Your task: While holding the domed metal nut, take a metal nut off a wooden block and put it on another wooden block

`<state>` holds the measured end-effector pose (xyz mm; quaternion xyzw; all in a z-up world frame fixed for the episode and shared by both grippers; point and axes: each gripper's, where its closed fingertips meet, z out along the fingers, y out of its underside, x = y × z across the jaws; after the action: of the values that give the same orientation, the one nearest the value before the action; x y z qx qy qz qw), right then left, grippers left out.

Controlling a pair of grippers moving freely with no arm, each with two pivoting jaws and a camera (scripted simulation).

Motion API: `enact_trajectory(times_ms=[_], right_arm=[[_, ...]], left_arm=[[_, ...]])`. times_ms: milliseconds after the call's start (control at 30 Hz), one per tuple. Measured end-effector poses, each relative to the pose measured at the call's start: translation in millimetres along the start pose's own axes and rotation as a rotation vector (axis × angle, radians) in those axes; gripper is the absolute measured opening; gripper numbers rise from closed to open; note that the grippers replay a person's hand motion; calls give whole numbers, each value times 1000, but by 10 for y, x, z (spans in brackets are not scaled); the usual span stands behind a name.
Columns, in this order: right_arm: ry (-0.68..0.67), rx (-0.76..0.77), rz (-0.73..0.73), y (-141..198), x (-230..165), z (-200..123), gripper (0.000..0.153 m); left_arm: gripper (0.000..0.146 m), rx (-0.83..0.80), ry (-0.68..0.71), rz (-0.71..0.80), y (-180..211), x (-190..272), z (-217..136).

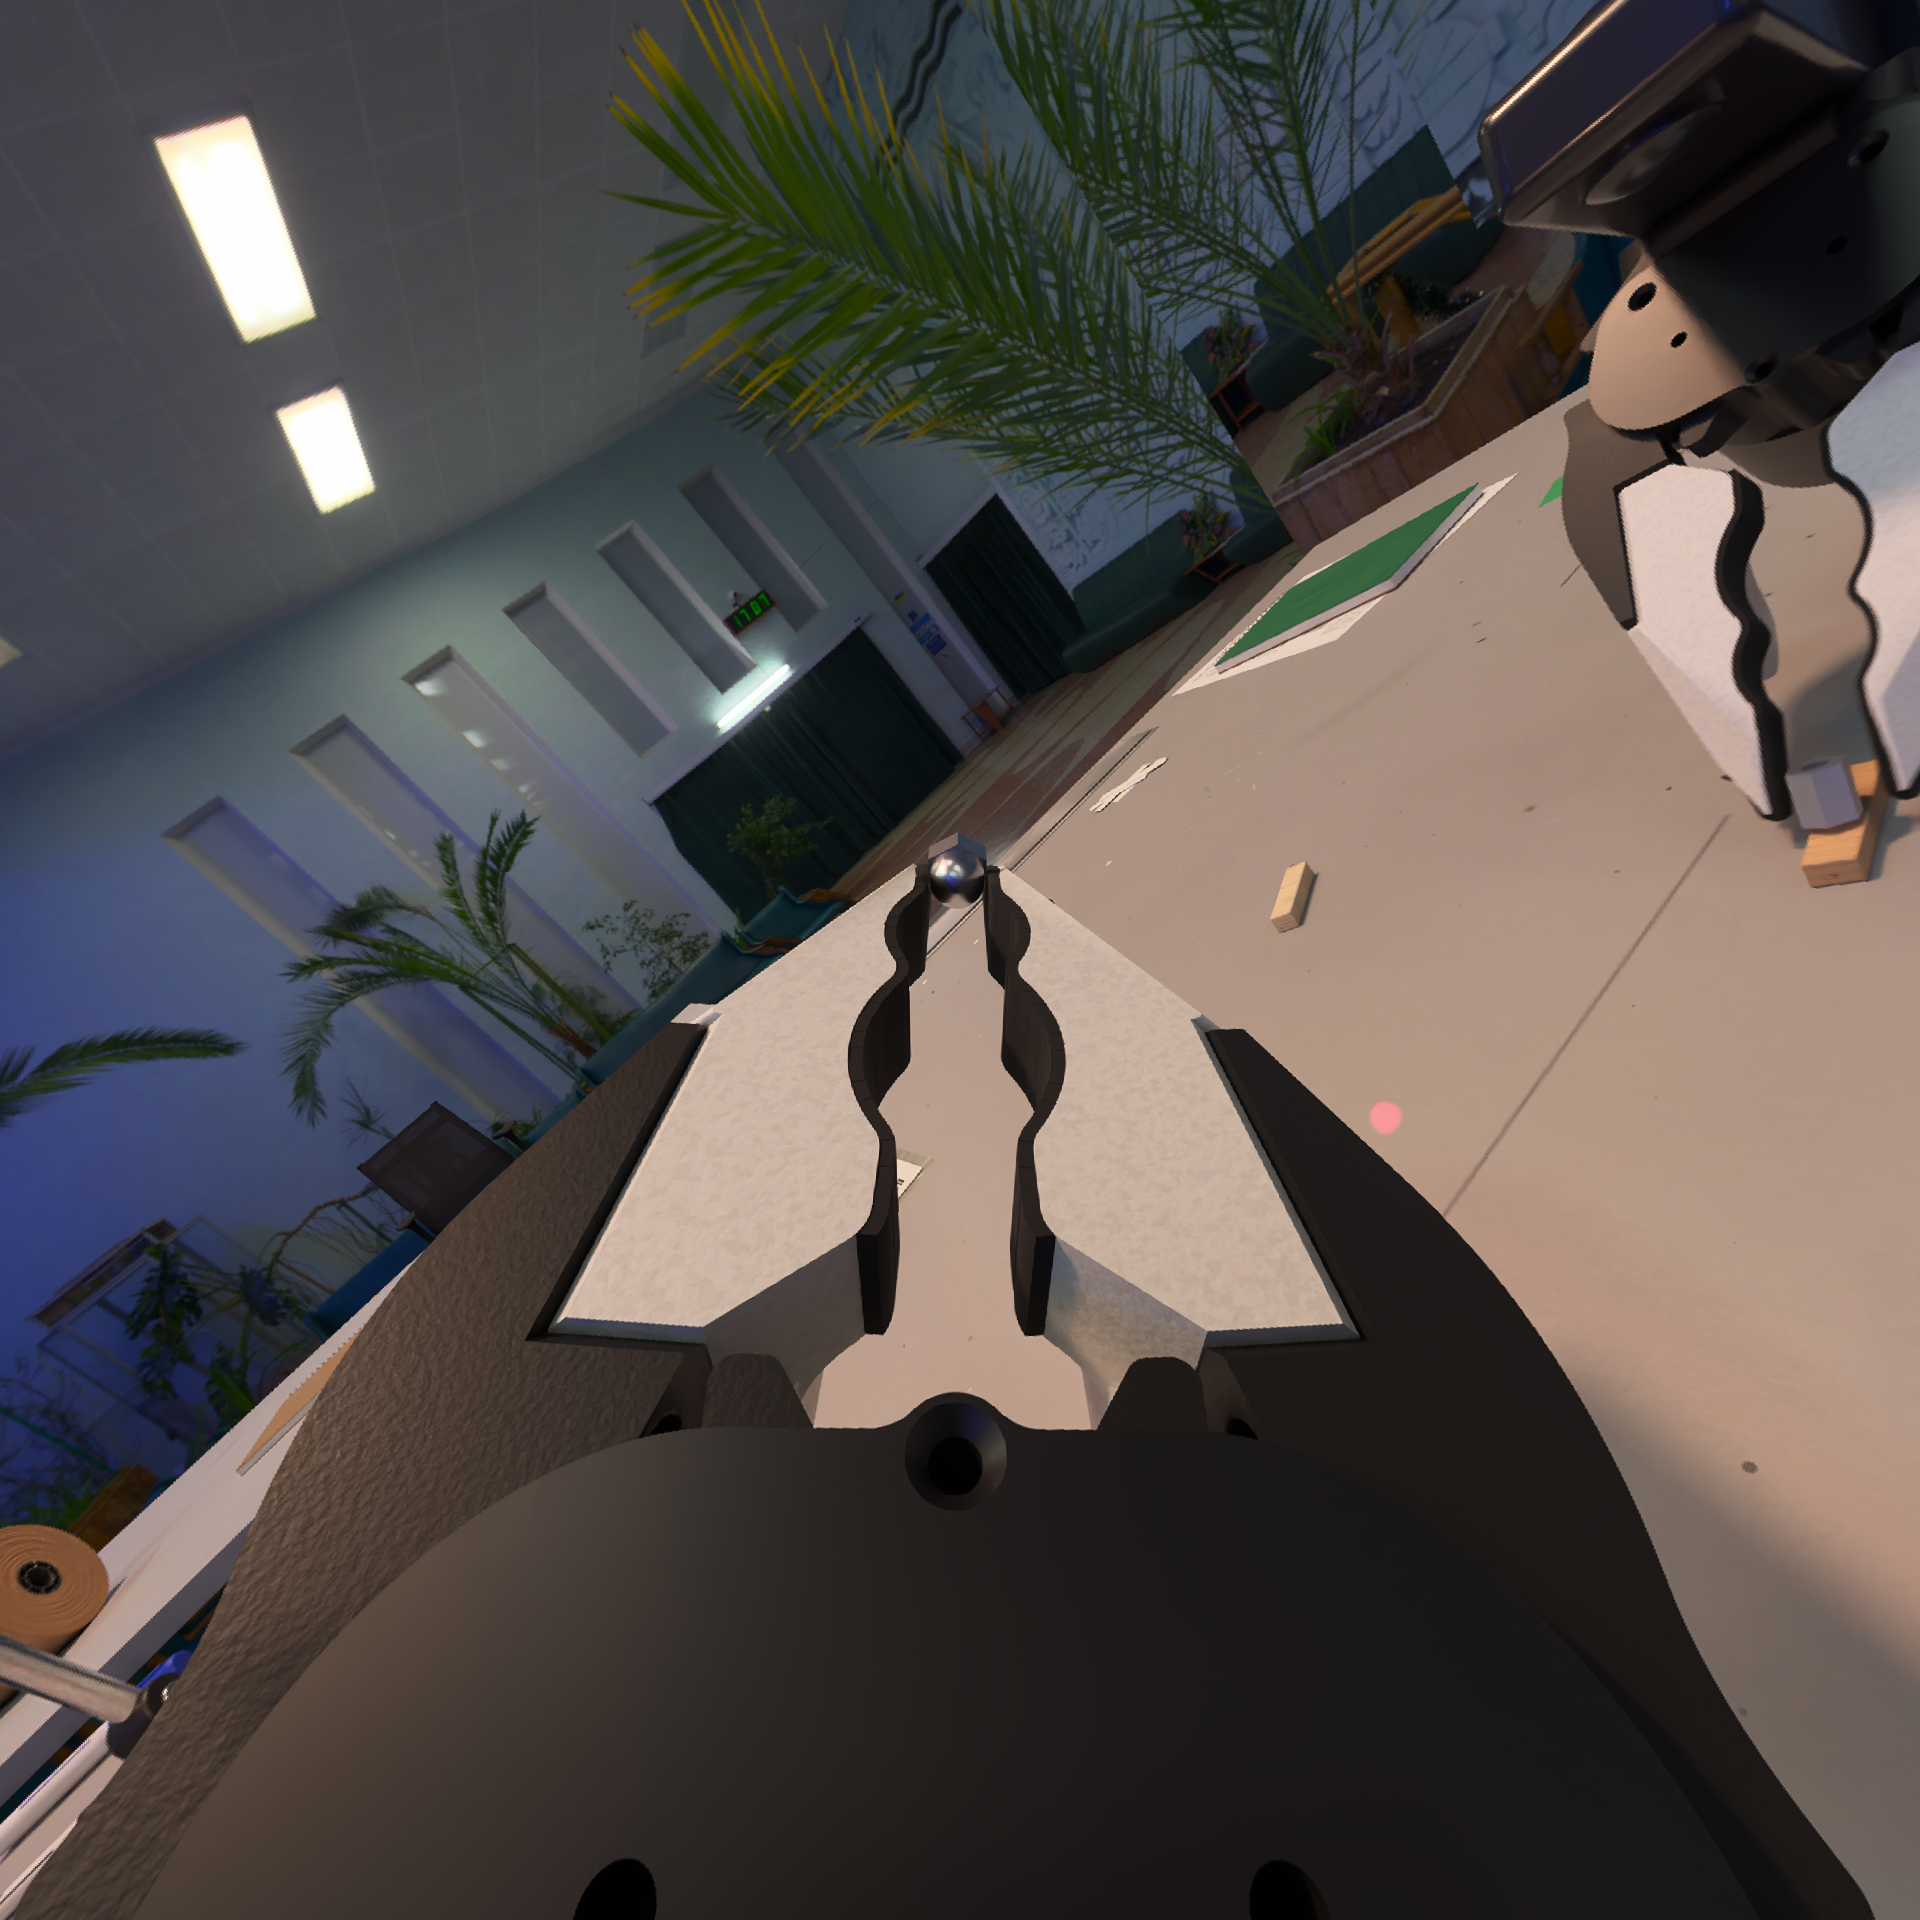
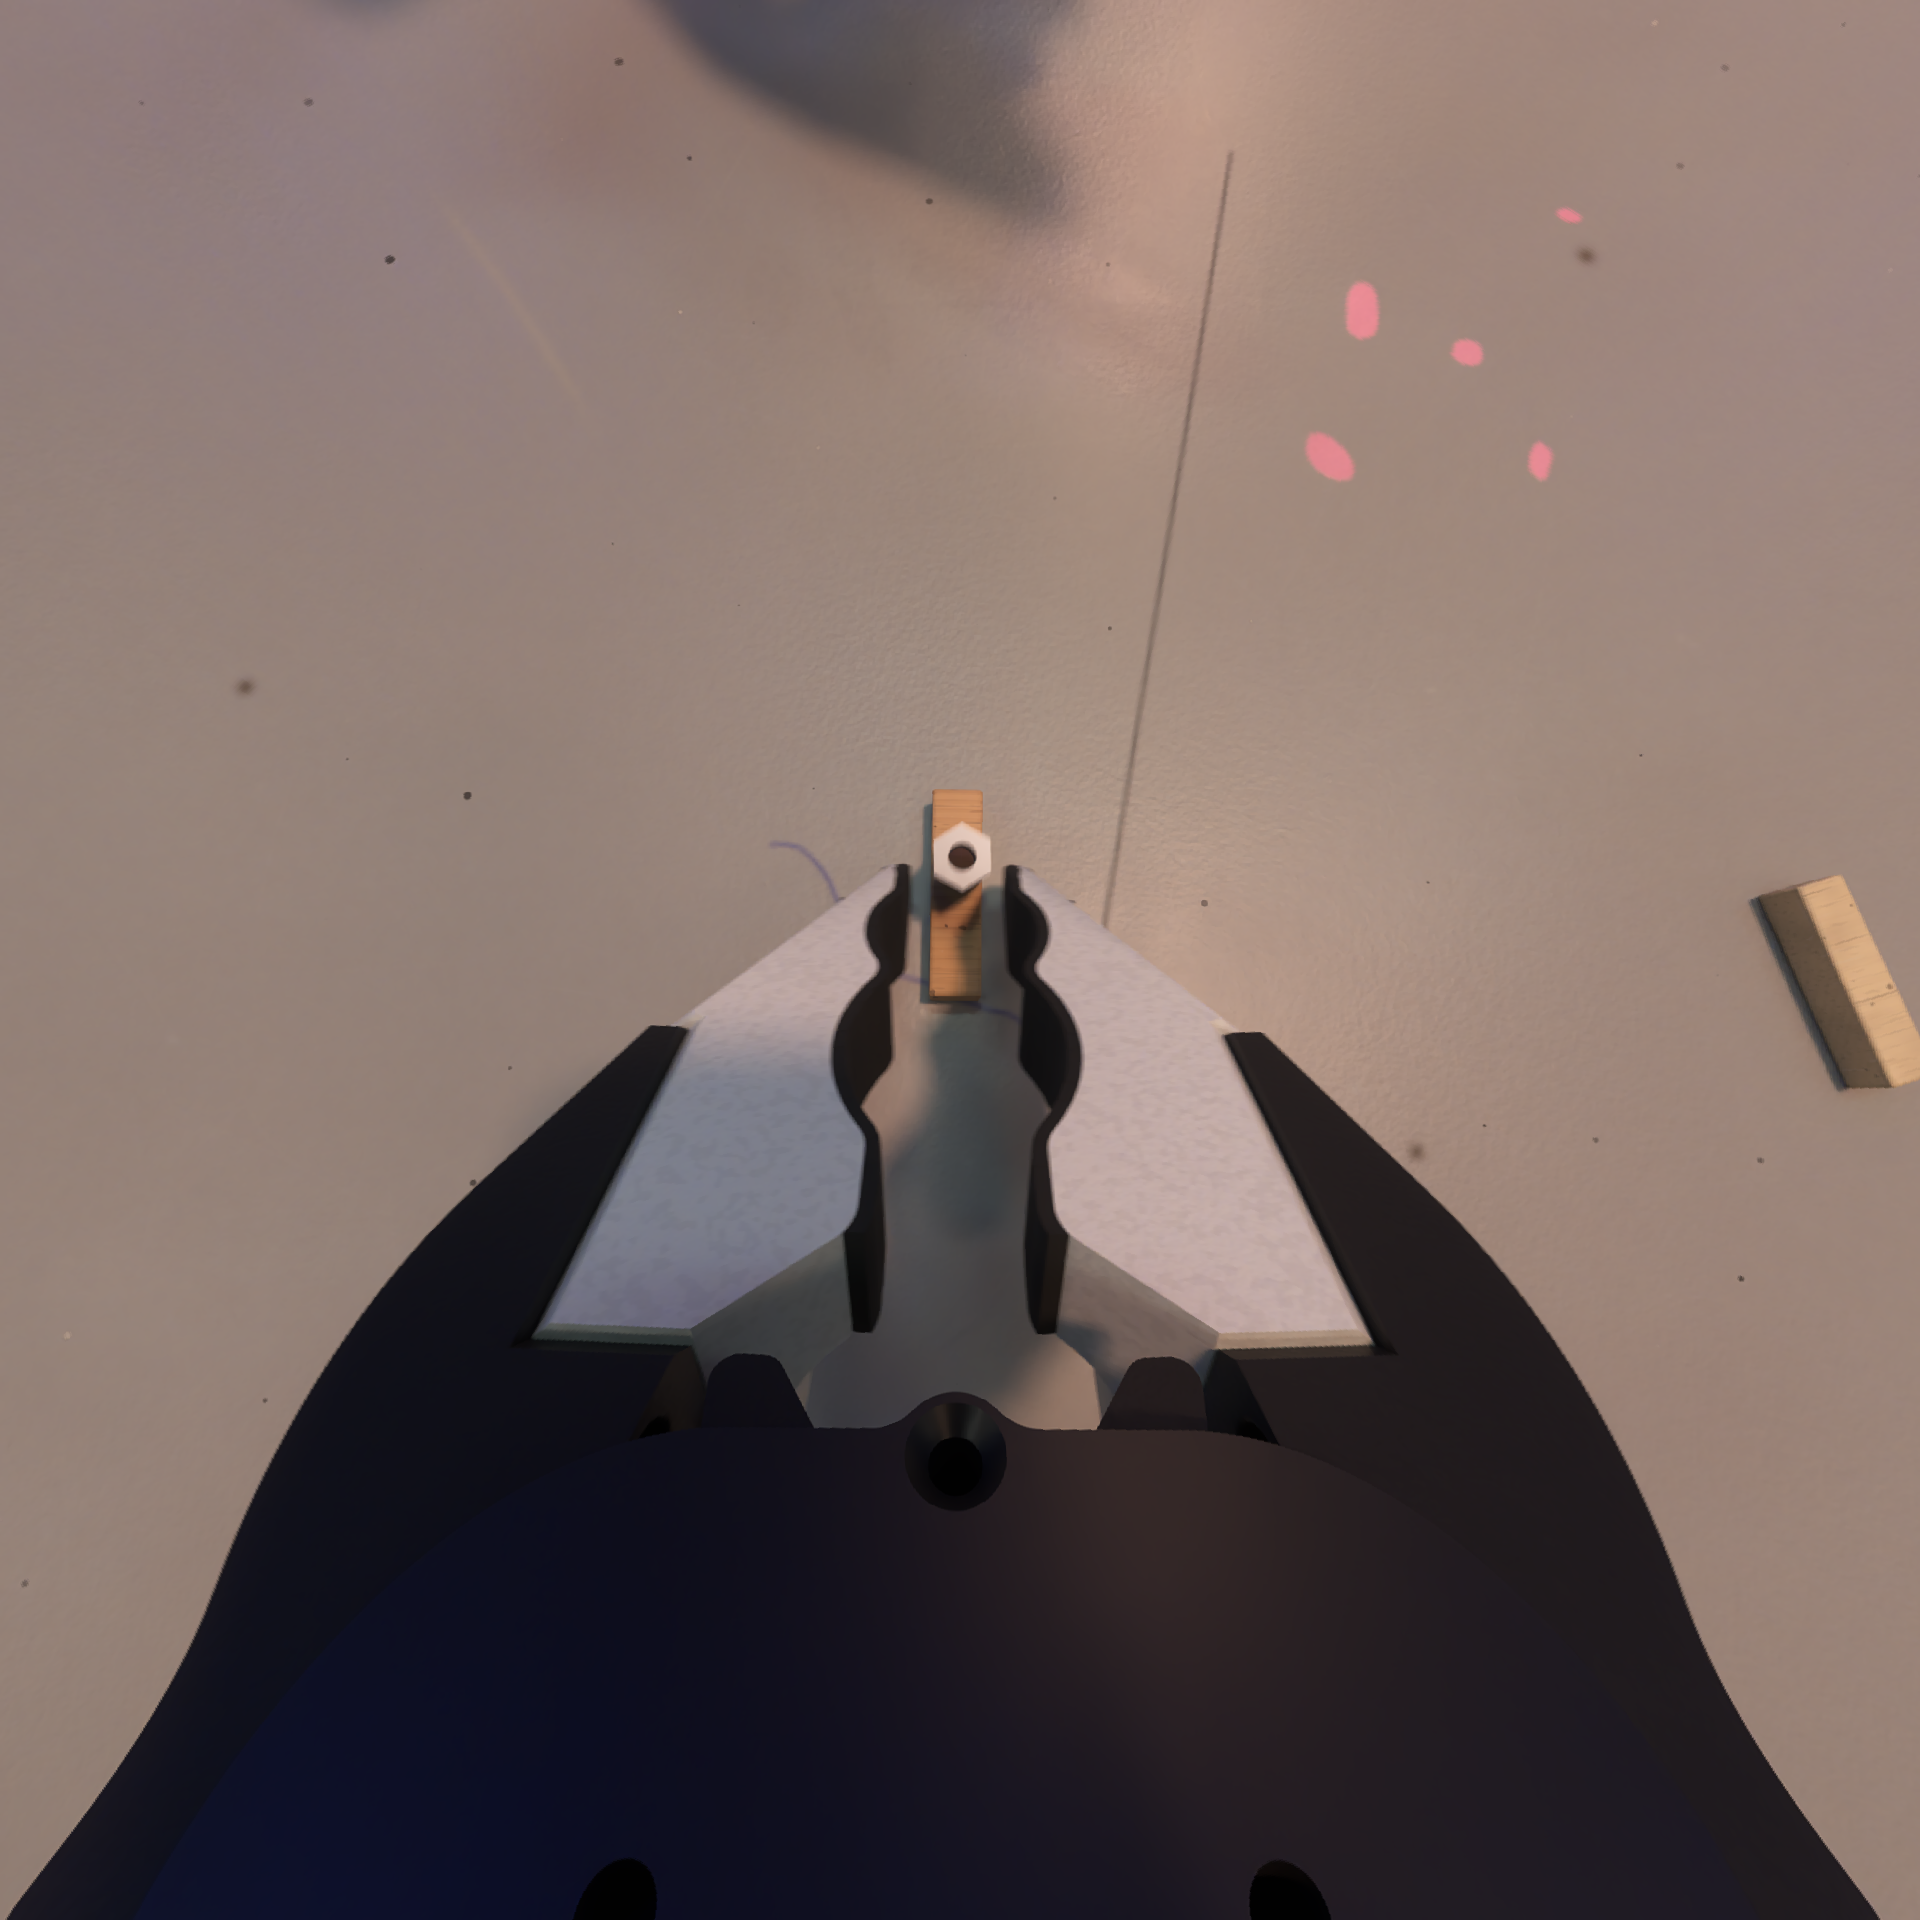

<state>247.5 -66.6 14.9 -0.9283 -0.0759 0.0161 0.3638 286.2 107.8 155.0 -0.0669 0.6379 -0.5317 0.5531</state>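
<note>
My left gripper (image 1: 956, 883) is shut on the shiny domed metal nut (image 1: 957, 875), held at the fingertips above the grey table (image 1: 1455, 935). A small hex metal nut (image 2: 961, 858) sits on an orange-brown wooden block (image 2: 956, 961) lying on the table. My right gripper (image 2: 957, 885) points down over it, open, with a fingertip on each side of the nut and a gap on both sides. In the left wrist view, the right gripper (image 1: 1841, 792) straddles that nut (image 1: 1818, 798) and block (image 1: 1841, 854). A paler wooden block (image 2: 1844, 982) lies apart, also in the left wrist view (image 1: 1291, 896).
A green mat (image 1: 1351, 582) and white paper scraps (image 1: 1127, 781) lie farther back on the table. A brown roll (image 1: 47, 1579) sits at the far left edge. Pink spots (image 2: 1361, 310) and a thin seam (image 2: 1169, 540) mark the tabletop. Palms stand beyond the table.
</note>
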Motion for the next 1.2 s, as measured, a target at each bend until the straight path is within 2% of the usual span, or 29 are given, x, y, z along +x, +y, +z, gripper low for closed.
enact_trajectory(times_ms=[67,167,267,367,400,467,600,700,967,1200], right_arm=[[-4,10,2,-4,-2,-7,34],[22,39,-18,-56,57,-137,41],[149,50,-50,-101,353,-541,42],[321,-21,-120,-108,841,-1113,40],[343,-66,-146,-94,1002,-1255,38],[265,-190,-155,0,1253,-1370,36],[3,-442,-228,317,1570,-1199,21],[-106,-518,-246,438,1655,-998,18],[-163,-628,-254,668,1635,-767,7],[-176,-680,-247,749,1616,-714,9]], left_arm=[[10,-1,0,-1,4,1,1],[10,-1,1,-1,2,3,4],[10,4,0,-10,-8,-3,8],[10,12,3,-16,-26,7,7],[10,15,6,-15,-36,15,6],[10,21,10,-4,-61,32,5],[10,11,1,49,-76,29,-13],[10,1,-16,58,-57,-17,-41],[10,0,-21,35,-36,-59,-82],[10,-3,-11,54,-46,-20,-77]])
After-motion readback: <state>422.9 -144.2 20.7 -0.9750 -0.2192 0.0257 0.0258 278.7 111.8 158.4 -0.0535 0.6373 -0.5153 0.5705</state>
